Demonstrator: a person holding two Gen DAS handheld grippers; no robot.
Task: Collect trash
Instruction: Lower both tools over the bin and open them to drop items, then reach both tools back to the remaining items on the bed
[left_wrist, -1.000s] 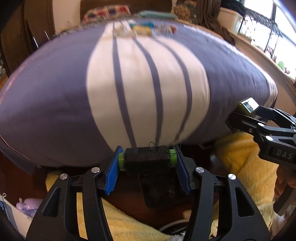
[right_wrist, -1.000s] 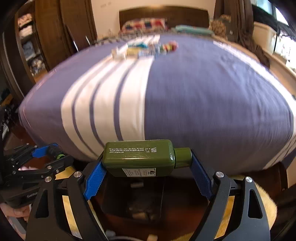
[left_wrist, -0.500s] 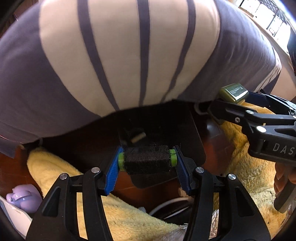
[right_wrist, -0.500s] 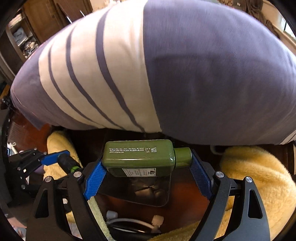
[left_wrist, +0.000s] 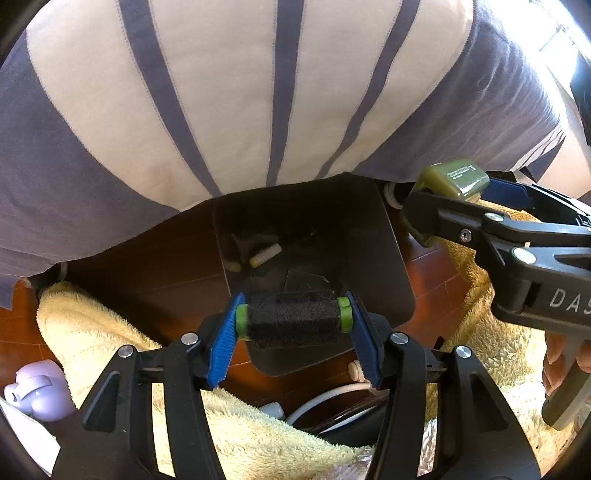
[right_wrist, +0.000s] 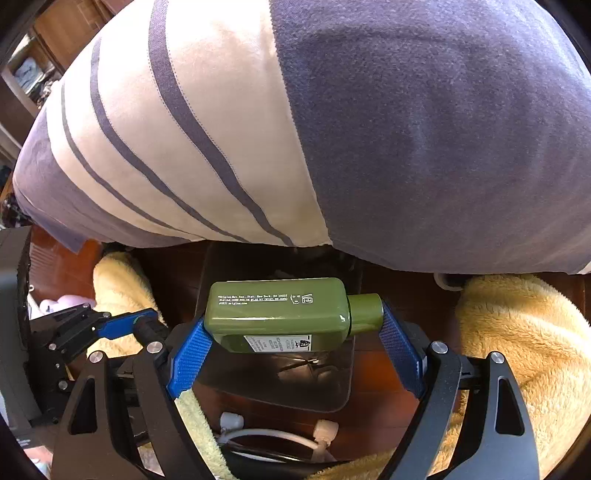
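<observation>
Above the dark rectangular plastic bin (left_wrist: 369, 236), the left gripper (left_wrist: 293, 325) clamped a light black thread spool (left_wrist: 293, 323) endwise, and the right gripper (right_wrist: 291, 325) pinched a rigid, likely slippery green plastic bottle (right_wrist: 280, 314).

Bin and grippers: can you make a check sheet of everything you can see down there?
Surface: wood floor, yellow rug.
Job's things: black spool, green bottle, both over the dark bin; scraps inside it.
Clutter: purple toy.
Grippers: left gripper shut on spool; right gripper shut on bottle.
Cables: white cable on the floor.
Surroundings: striped bedspread hanging above the bin.
</observation>
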